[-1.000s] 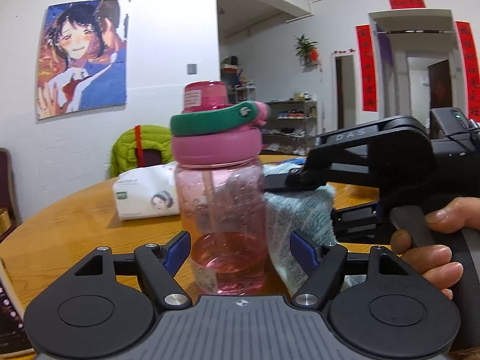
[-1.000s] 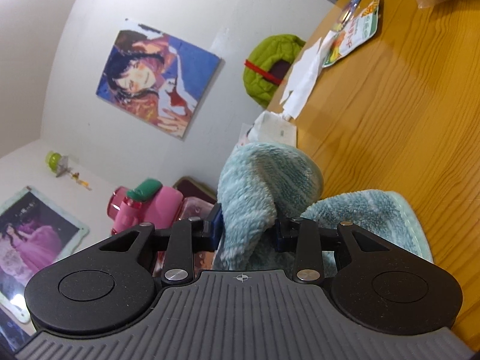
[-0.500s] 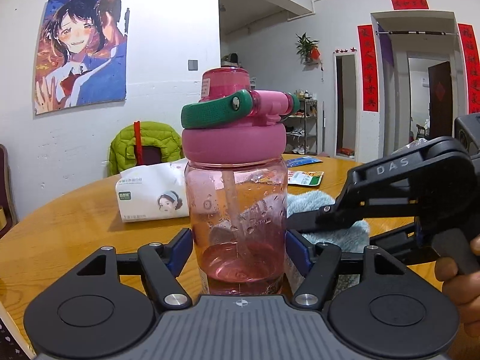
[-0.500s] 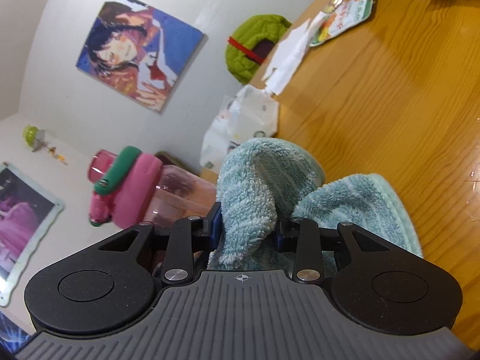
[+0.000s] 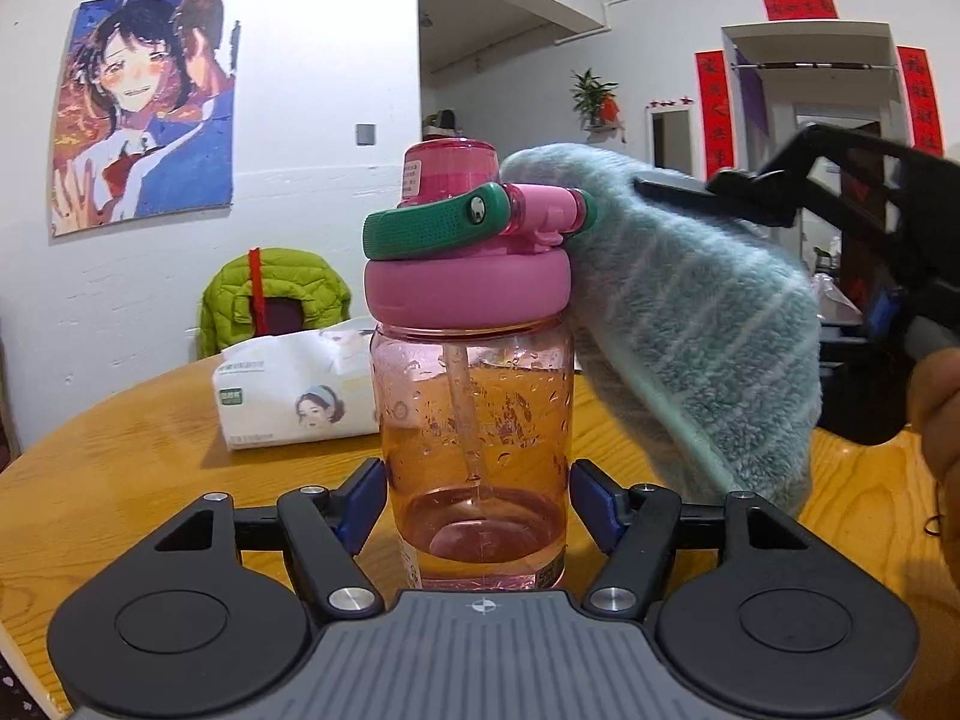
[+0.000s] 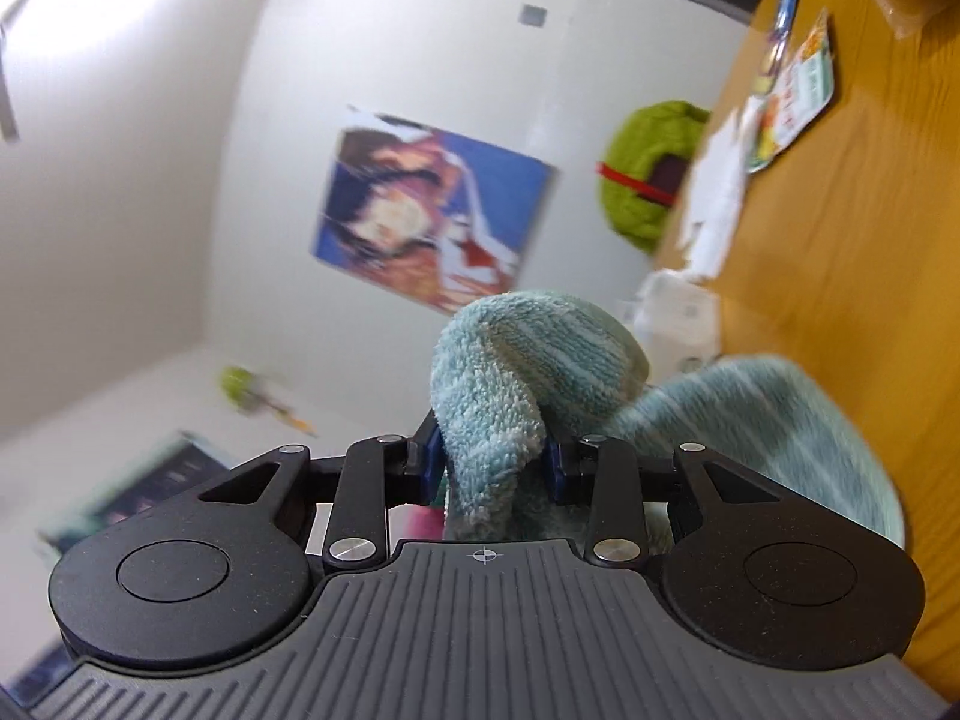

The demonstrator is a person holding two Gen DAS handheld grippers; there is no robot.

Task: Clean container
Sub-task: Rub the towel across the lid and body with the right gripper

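Note:
A clear pink bottle with a pink lid and green carry loop stands upright between the fingers of my left gripper, which is shut on its lower body. A little pink liquid sits at its bottom. My right gripper is shut on a fluffy teal cloth. In the left wrist view the cloth hangs from that gripper and presses against the right side of the bottle's lid. The bottle is almost hidden in the right wrist view.
A tissue pack lies on the round wooden table behind the bottle. A green jacket hangs on a chair at the far edge. Snack packets lie further along the table.
My right gripper has lifted the cloth from beside the bottle's lower body up against its lid. The left gripper keeps holding the bottle.

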